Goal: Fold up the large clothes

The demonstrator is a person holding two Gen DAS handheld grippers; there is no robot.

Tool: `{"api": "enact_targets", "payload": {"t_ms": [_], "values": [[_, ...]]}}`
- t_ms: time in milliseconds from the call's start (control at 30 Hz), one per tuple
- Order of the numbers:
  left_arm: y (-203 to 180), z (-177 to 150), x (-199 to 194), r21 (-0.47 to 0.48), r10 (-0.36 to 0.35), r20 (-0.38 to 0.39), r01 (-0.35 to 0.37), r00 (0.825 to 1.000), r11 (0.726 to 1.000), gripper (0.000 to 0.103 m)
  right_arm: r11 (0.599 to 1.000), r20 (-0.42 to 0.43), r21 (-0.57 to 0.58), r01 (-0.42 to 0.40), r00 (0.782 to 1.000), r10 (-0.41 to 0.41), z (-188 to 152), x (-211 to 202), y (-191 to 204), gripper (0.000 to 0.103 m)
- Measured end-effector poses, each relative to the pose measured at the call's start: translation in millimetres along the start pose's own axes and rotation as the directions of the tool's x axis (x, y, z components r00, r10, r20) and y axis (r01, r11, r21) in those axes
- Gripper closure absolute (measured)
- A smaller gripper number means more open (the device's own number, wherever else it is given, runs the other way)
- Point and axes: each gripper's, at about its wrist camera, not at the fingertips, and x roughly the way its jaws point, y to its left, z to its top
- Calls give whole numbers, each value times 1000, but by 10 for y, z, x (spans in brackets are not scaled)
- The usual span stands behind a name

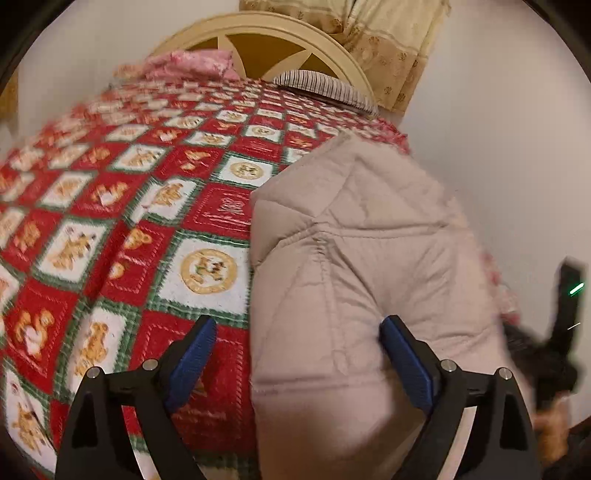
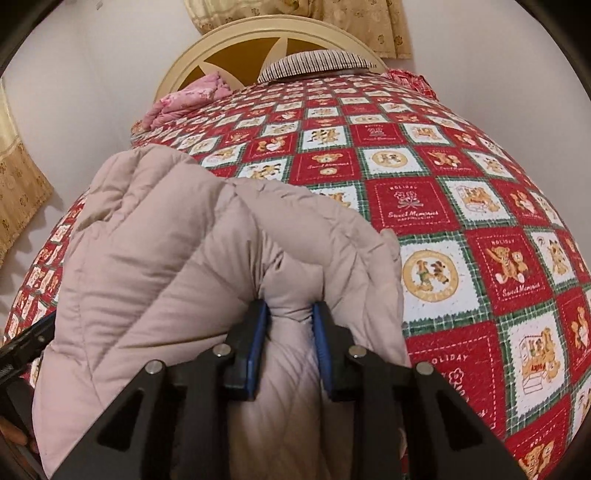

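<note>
A: How do the two hand-held tools sit?

B: Both point forward along the bed (image 2: 461, 221), low over its near edge. The left claw (image 1: 297, 328) hangs above the place where the red teddy-bear bedspread (image 1: 110, 221) meets the quilted beige coat (image 1: 354, 277). The right claw (image 2: 289, 314) sits further into the coat (image 2: 184, 258).

A: And the claws themselves?

B: The left one is spread wide, its blue pads (image 1: 194, 358) well apart and gripping nothing; one pad is over the bedspread, the other over the coat. Whether either pad touches the cloth, I cannot tell. The right one is pinching a thick, puffy fold of the coat between its blue pads (image 2: 258, 347), and the fabric bulges out above them.

A: Where does the coat lie?

B: On the bed, bunched at the near edge, in the right wrist view toward the left. Part of it rises in a heap around the right claw.

A: Anything else on the bed?

B: At the far end, by the cream headboard (image 2: 258, 33), a striped pillow (image 2: 317, 62) and a pink bundle of cloth (image 2: 188, 99).
</note>
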Motion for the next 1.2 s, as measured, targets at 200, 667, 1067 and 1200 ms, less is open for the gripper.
{"api": "enact_targets", "payload": {"t_ms": [200, 667, 1067, 1200], "values": [[103, -10, 297, -137, -170, -104, 156, 980, 978, 8, 1000, 11, 14, -10, 1000, 10, -8, 5, -17, 75], [99, -149, 609, -181, -253, -102, 232, 962, 956, 2, 988, 72, 106, -113, 992, 105, -52, -121, -206, 62], [111, -107, 660, -177, -257, -110, 235, 960, 956, 2, 885, 169, 313, -344, 937, 305, -192, -524, -703, 0], [173, -121, 619, -177, -268, -116, 246, 956, 953, 1, 847, 65, 312, -431, 899, 433, -248, -143, -678, 0]]}}
